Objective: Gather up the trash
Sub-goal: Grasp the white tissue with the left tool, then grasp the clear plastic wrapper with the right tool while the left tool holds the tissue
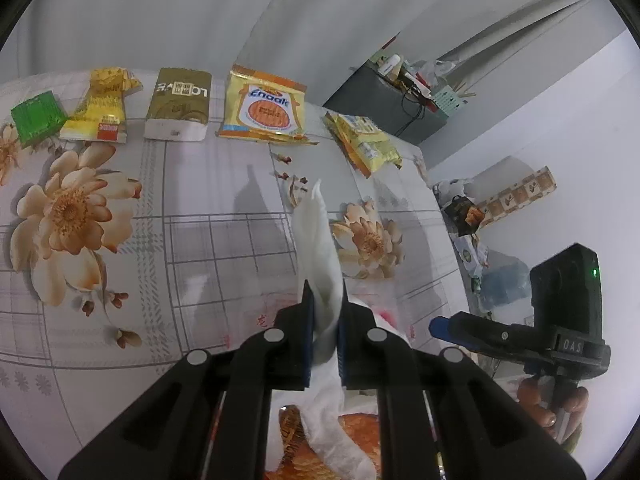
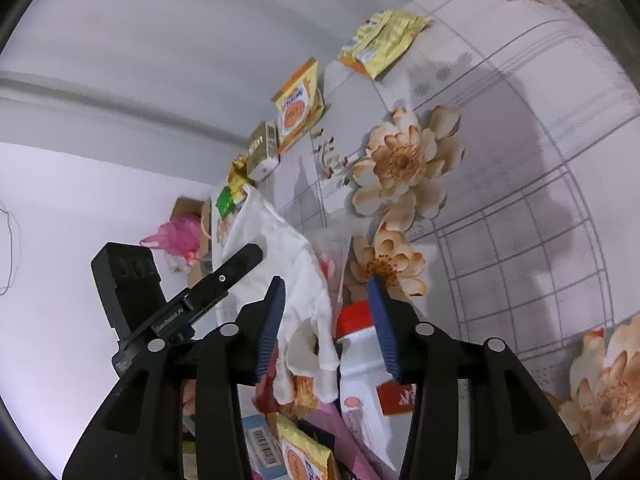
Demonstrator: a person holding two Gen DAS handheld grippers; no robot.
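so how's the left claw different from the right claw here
The left claw is shut on the white tissue, lifting it; the right claw is open and grips nothing. The left claw points along the bed toward the wrappers; the right claw hangs over the red-capped white bottle. Both have black arms with blue pads.

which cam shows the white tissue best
The left wrist view: the white tissue is centred, pinched between the shut left gripper fingers, sticking up and trailing below. The right wrist view shows it side-on, partly hidden behind the open right gripper.
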